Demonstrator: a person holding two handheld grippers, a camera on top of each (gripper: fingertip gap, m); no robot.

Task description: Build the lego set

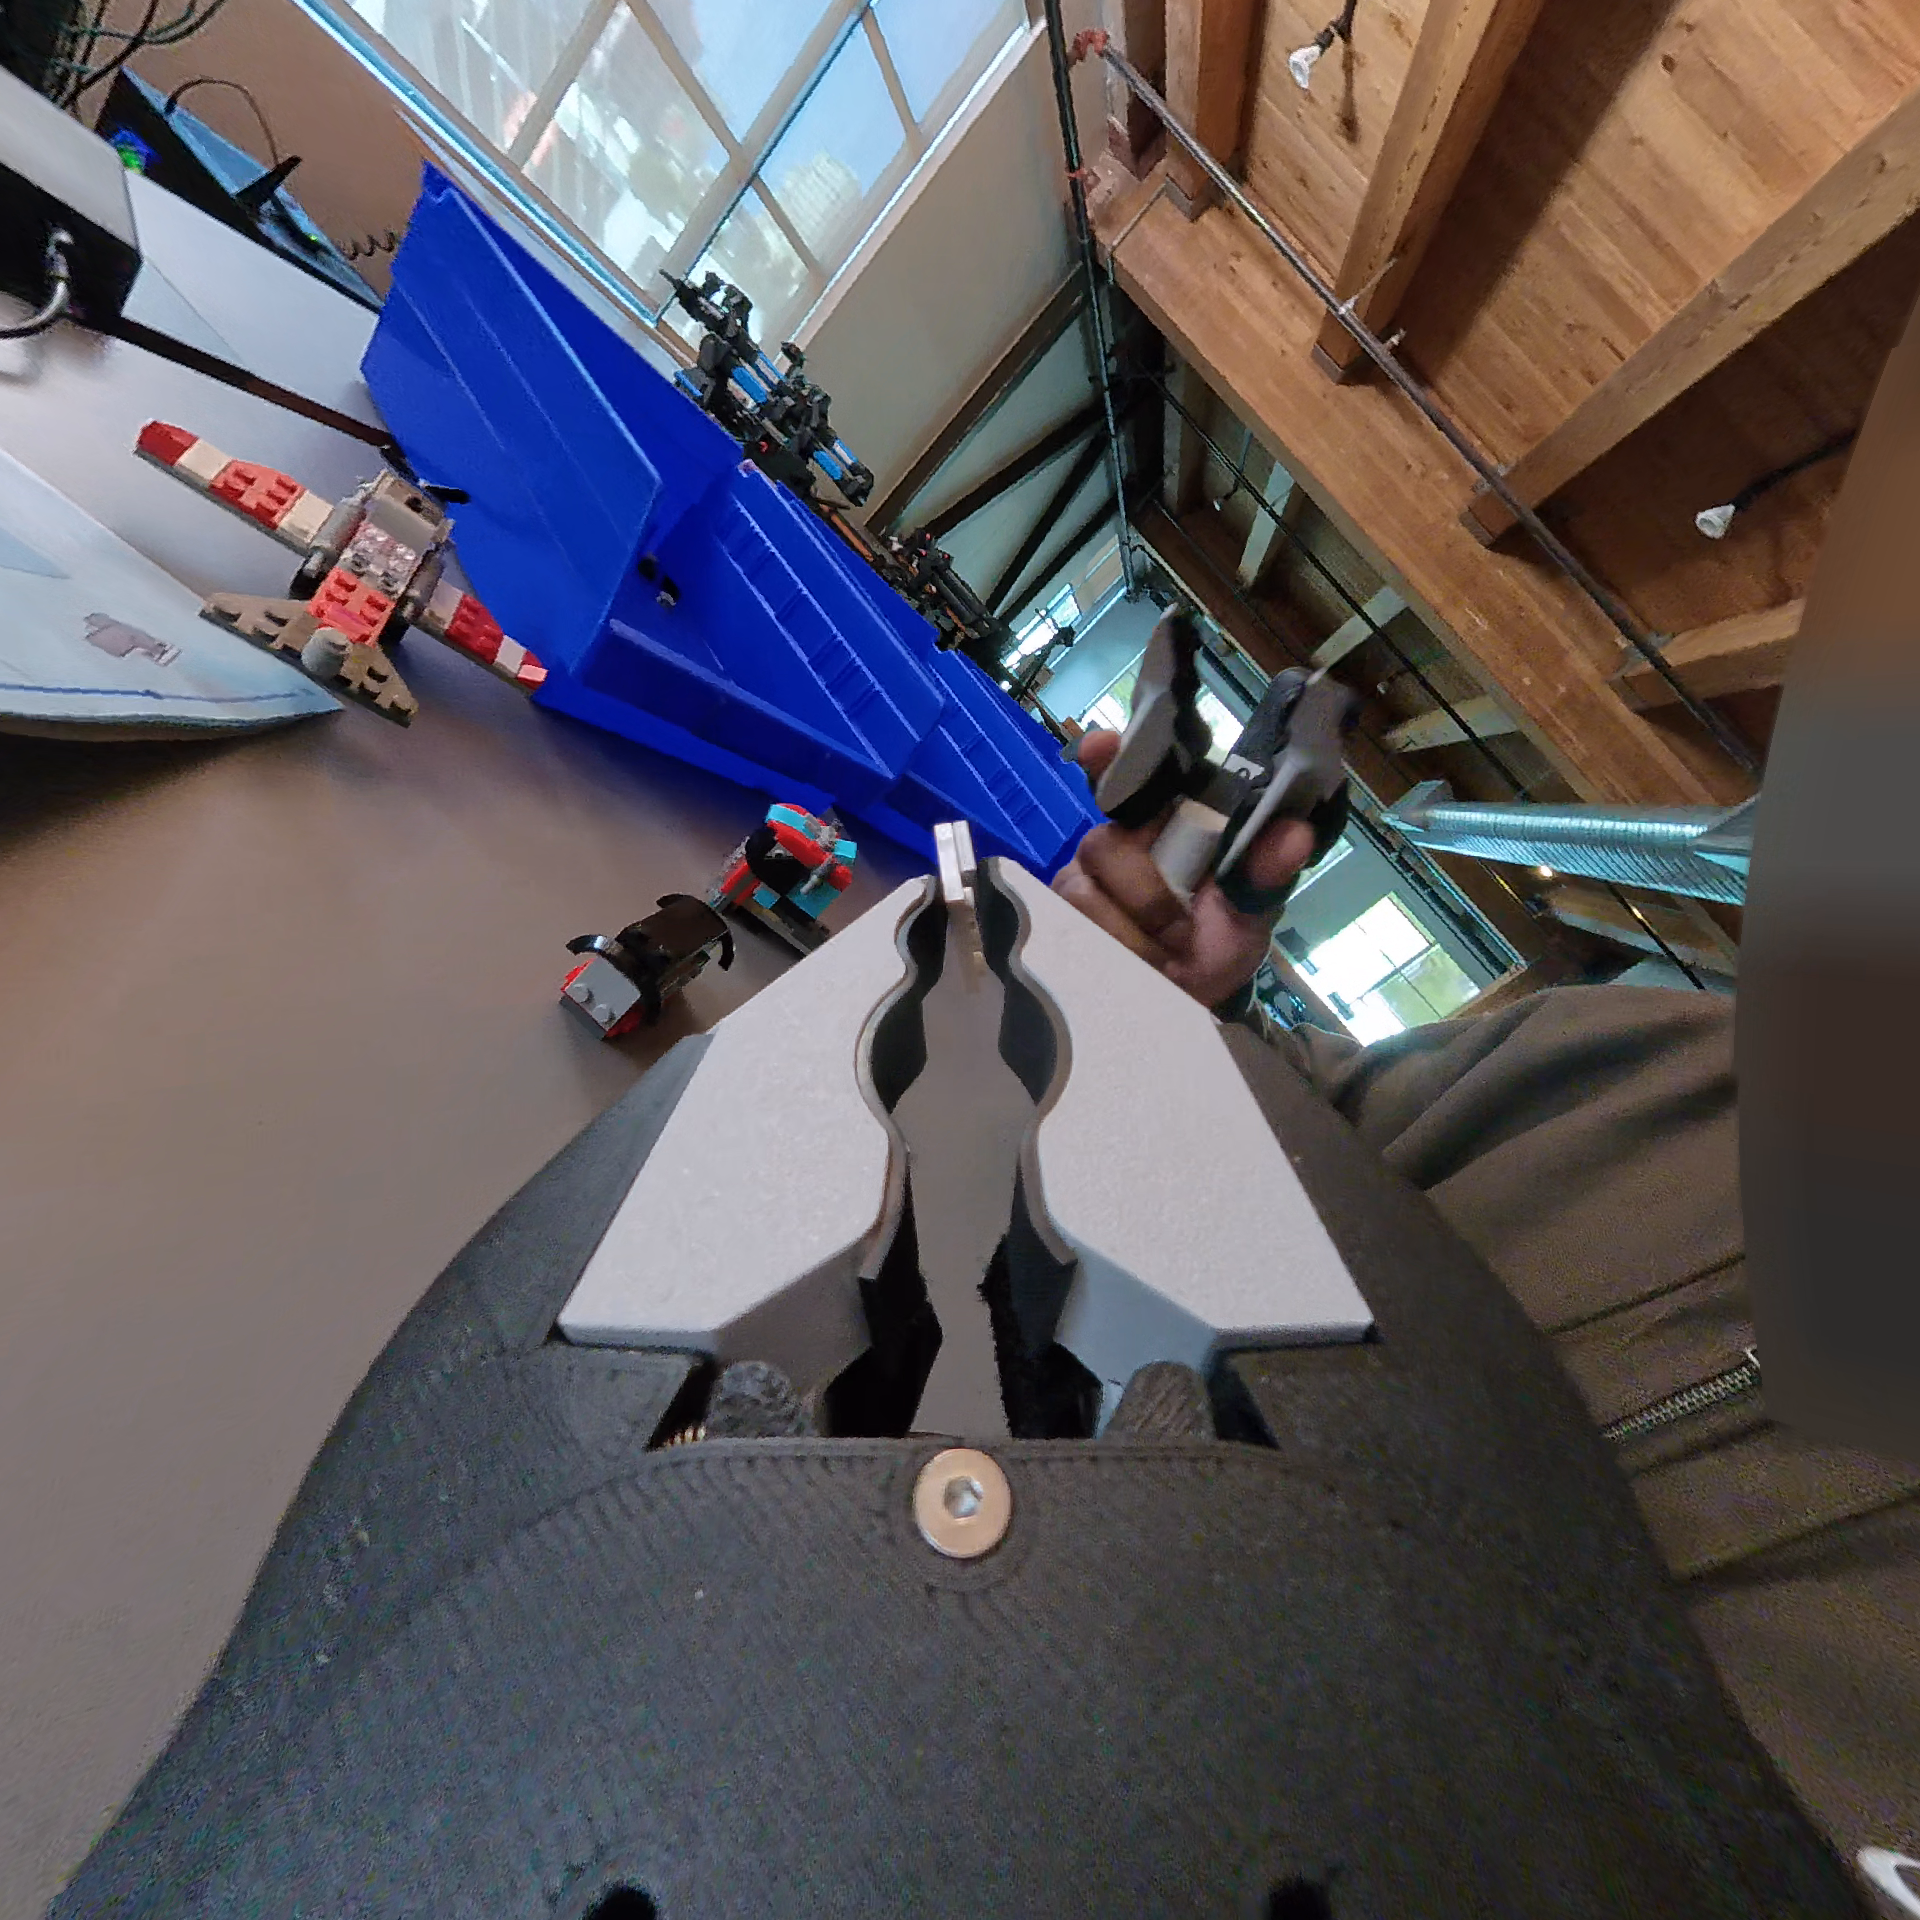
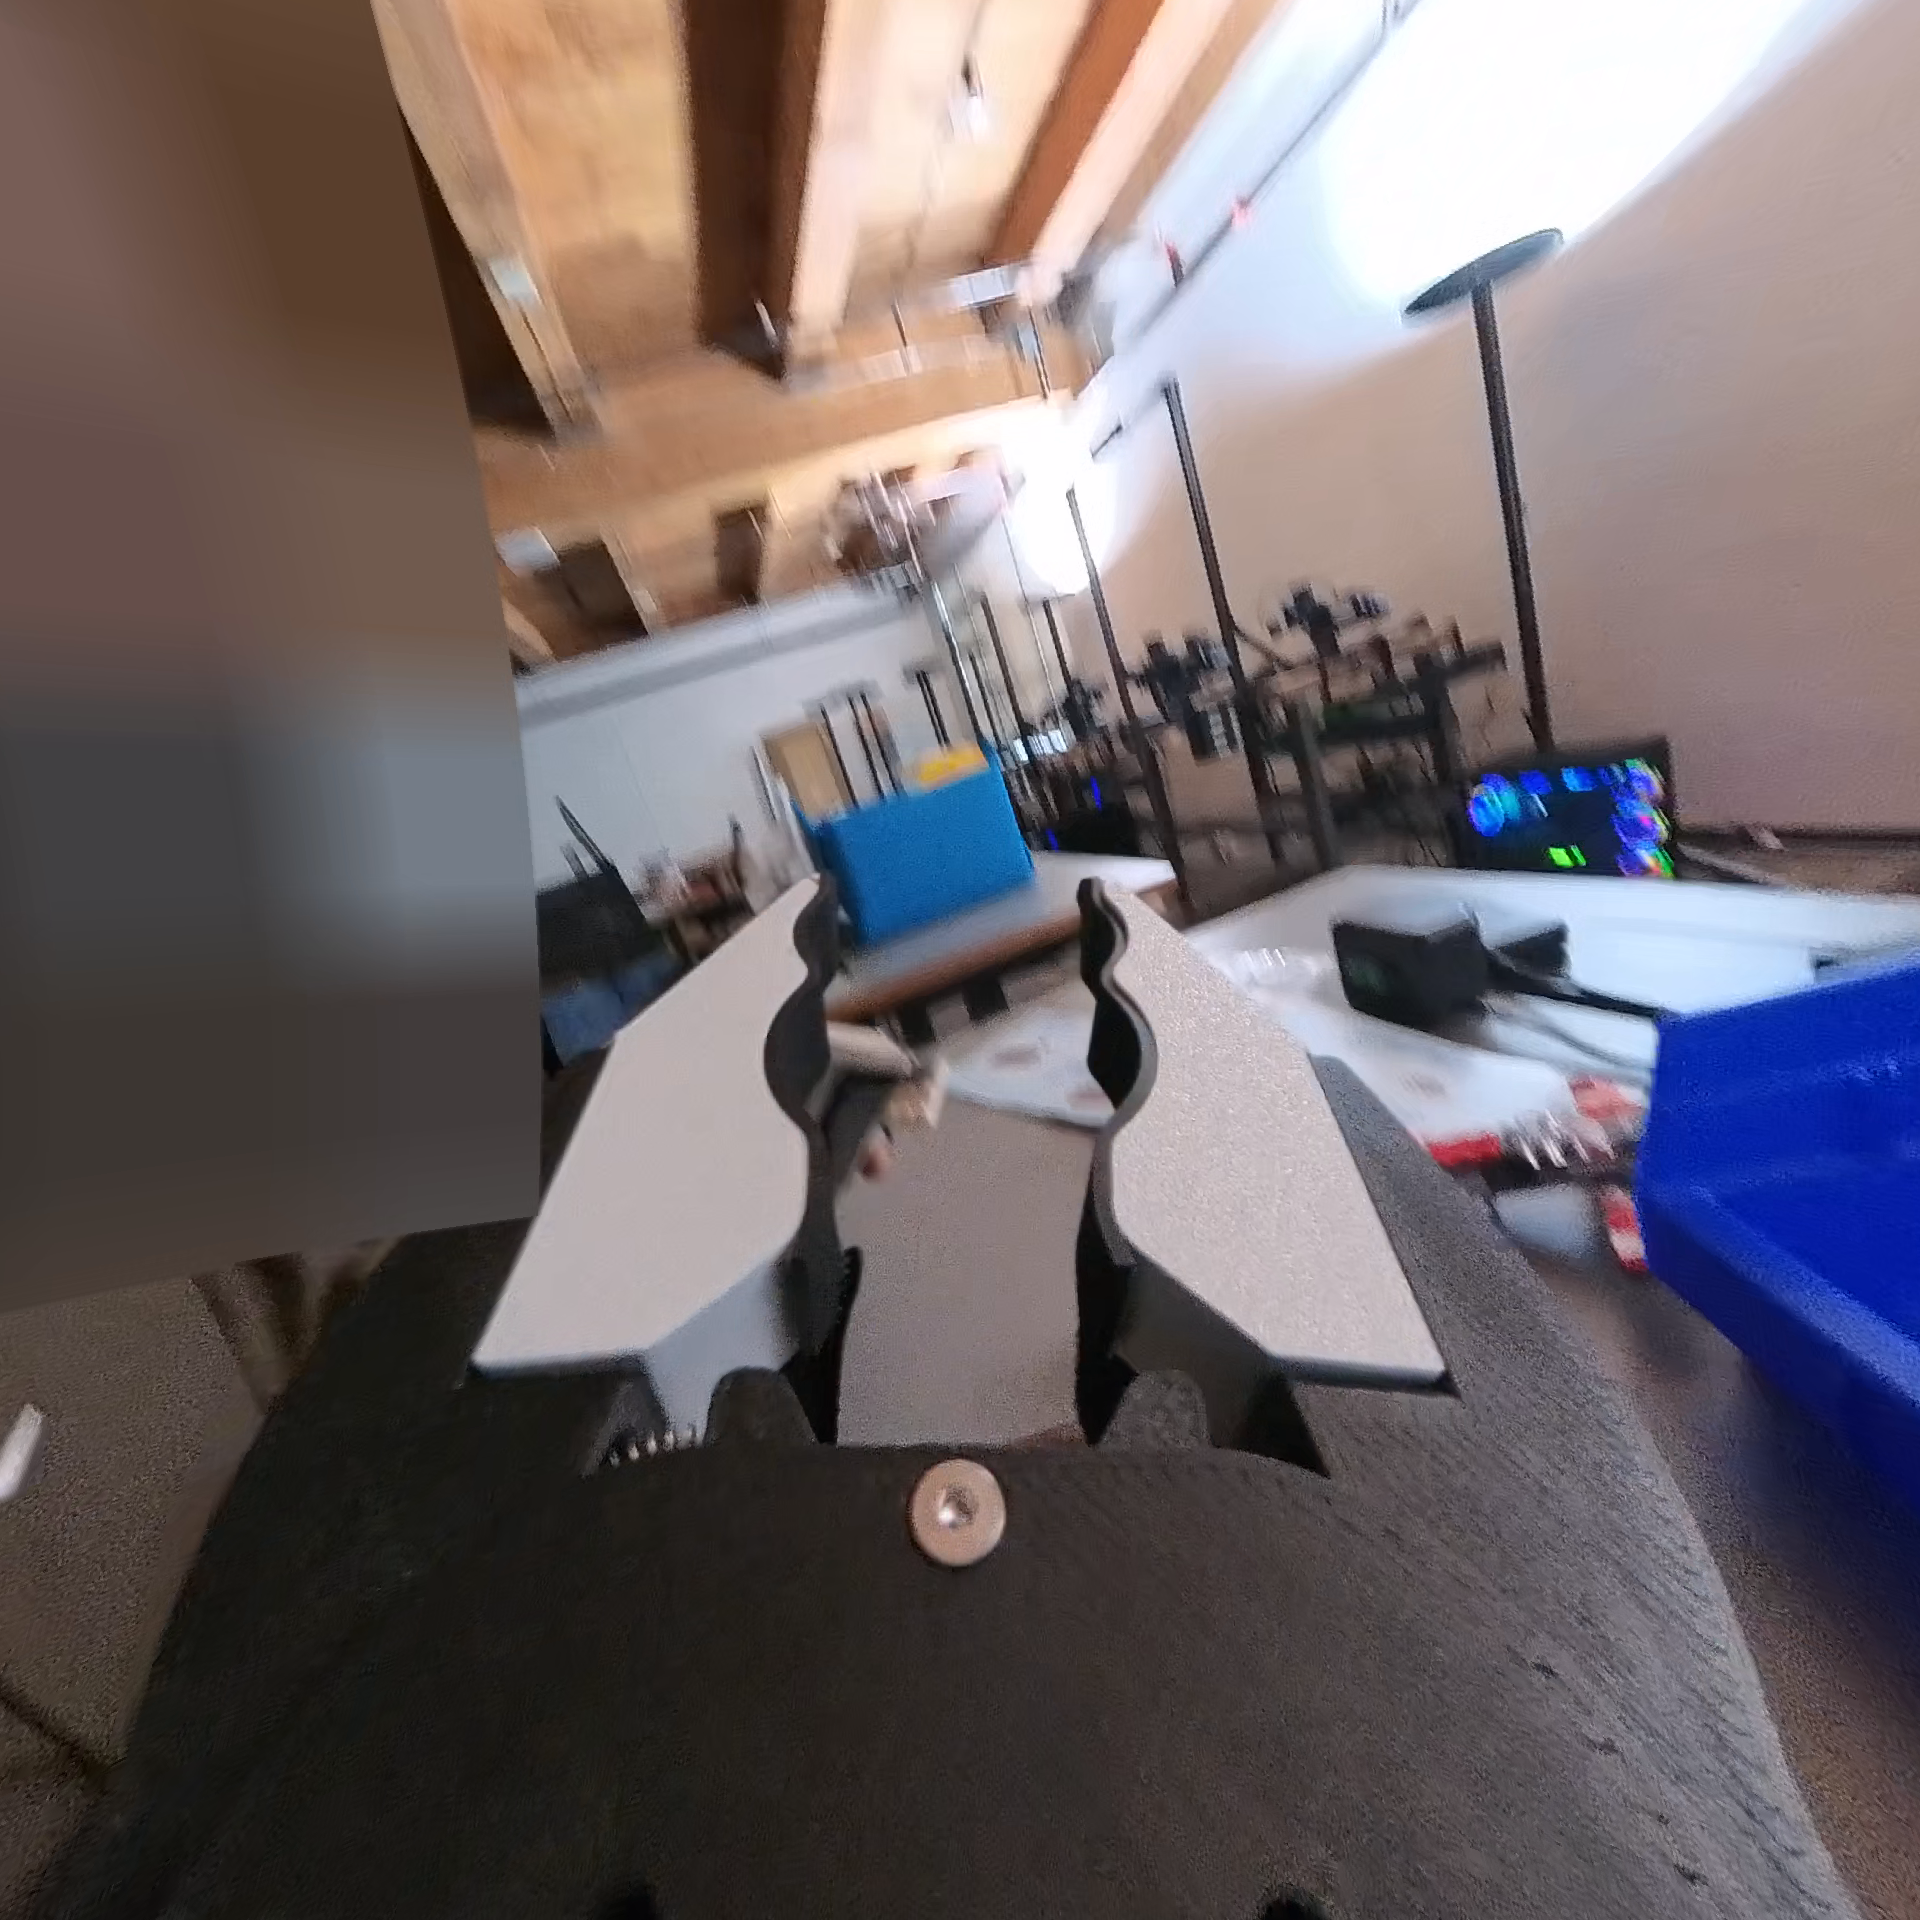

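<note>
Left tongs point(image 1: 961, 883) tilted up over the brown tabletop point(image 1: 260, 1039), clamped on a thin pale-grey flat brick piece point(image 1: 956, 868) poking past the tips | right tongs point(image 2: 951, 904) raised, spread wide, nothing between | brick models point(image 1: 649, 961) and glossy blue bins point(image 1: 582, 499) beyond on the tabletop

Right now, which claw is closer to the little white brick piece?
Left. The left claw pinches the white brick piece at its tips; the right claw is raised off to one side, open.
</note>
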